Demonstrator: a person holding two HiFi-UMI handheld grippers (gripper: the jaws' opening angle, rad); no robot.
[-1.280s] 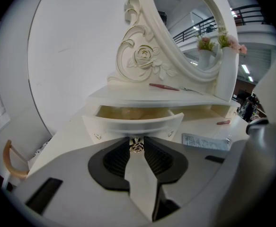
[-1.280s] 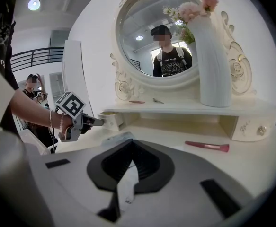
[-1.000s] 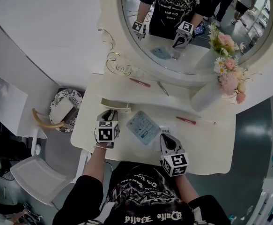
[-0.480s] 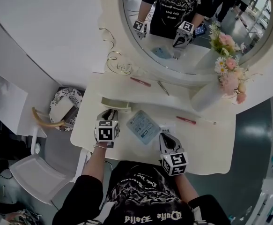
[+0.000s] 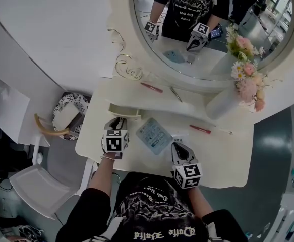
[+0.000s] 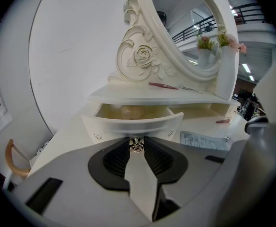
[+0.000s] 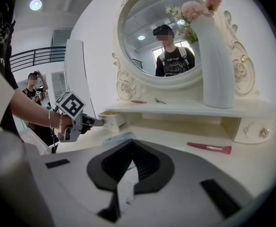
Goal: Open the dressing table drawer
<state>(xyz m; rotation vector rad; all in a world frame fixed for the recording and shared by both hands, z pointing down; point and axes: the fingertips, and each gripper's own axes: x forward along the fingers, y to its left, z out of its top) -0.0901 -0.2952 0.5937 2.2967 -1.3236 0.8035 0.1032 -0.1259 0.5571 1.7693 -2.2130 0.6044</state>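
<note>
The small drawer [image 5: 124, 110] at the left end of the white dressing table [image 5: 227, 160] stands pulled out, and its pale inside [image 6: 130, 111] shows. My left gripper [image 5: 117, 121] is shut on the little metal knob [image 6: 137, 145] in the middle of the curved drawer front [image 6: 133, 124]. The right gripper view shows that same left gripper [image 7: 88, 122] reaching to the drawer [image 7: 111, 119]. My right gripper [image 5: 177, 146] rests over the tabletop near the front edge, shut with nothing in it [image 7: 132, 143].
A blue-and-white packet [image 5: 154, 135] lies between the grippers. A pink brush [image 5: 199, 129] lies to the right. A white vase of flowers [image 5: 222, 102] stands on the shelf below the oval mirror [image 5: 207, 29]. A white chair [image 5: 36, 185] and a patterned basket [image 5: 68, 112] stand left of the table.
</note>
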